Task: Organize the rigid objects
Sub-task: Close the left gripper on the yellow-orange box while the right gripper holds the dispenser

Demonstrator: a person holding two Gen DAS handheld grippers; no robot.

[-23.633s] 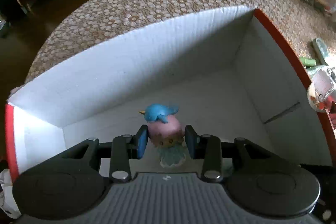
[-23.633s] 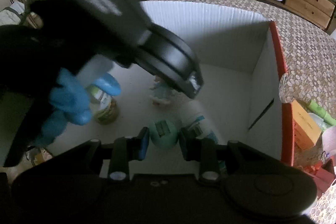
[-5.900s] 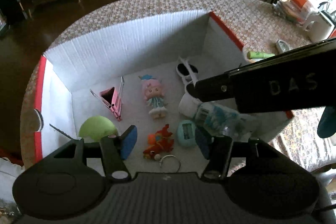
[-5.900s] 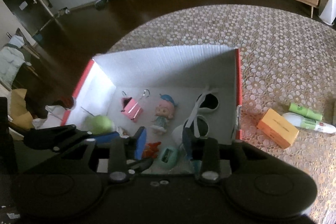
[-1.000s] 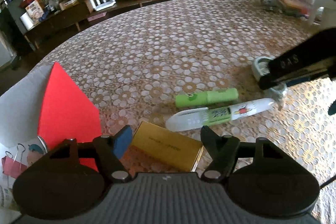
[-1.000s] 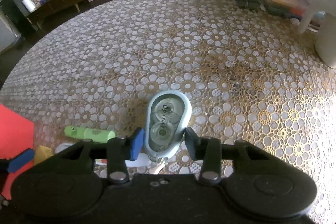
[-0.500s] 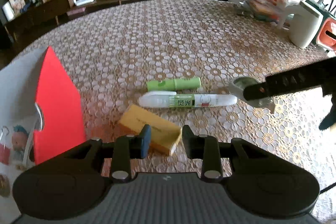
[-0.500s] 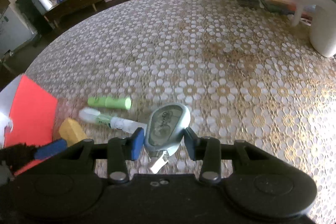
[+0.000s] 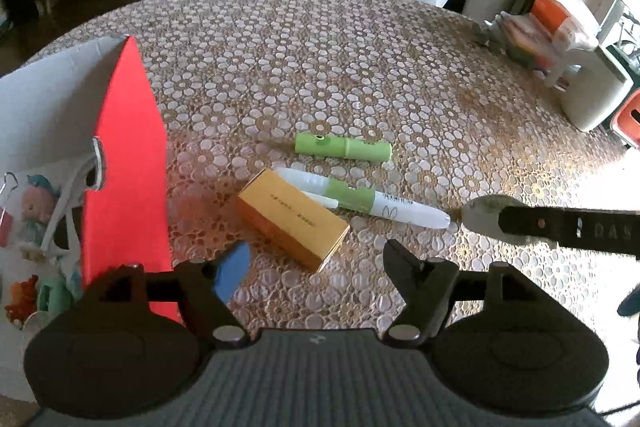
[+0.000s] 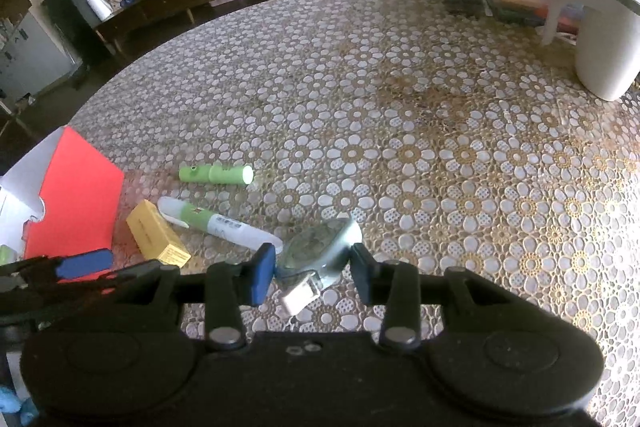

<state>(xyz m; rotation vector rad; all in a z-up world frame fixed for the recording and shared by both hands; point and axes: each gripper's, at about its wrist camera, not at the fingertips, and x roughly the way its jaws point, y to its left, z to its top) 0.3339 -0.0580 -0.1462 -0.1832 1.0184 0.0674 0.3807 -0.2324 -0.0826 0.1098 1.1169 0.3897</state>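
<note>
Half a second back our left tongs (image 9: pixel 312 269) stood narrow over the yellow rectangular cardboard box (image 9: pixel 291 221); now they are spread wide, holding nothing, with the box lying between and just ahead of the fingers. Our right tongs (image 10: pixel 313 271) have lifted the grey-green rounded plastic correction-tape dispenser (image 10: pixel 320 247), which was flat between the fingers a second ago and now sits tilted, pinched by its sides with its white nozzle pointing toward the camera.

We judge the step in hand to be the left grasp on the yellow box. To do it well we should bring the fingers down over the box's short sides, square to its length, and close only once both pads are level with its middle, or it may twist out. The white pen with a green band (image 9: pixel 362 202) touches the box's far edge, so we should lift straight up.

On the flower-patterned desk (image 9: pixel 360 75) we count three loose things: one yellow box, one white pen, one green plastic tube (image 9: pixel 343 148) just beyond. One dispenser is in the air. One red-sided white cardboard box (image 9: pixel 126 163) stands at the left, already holding several small toys.
</note>
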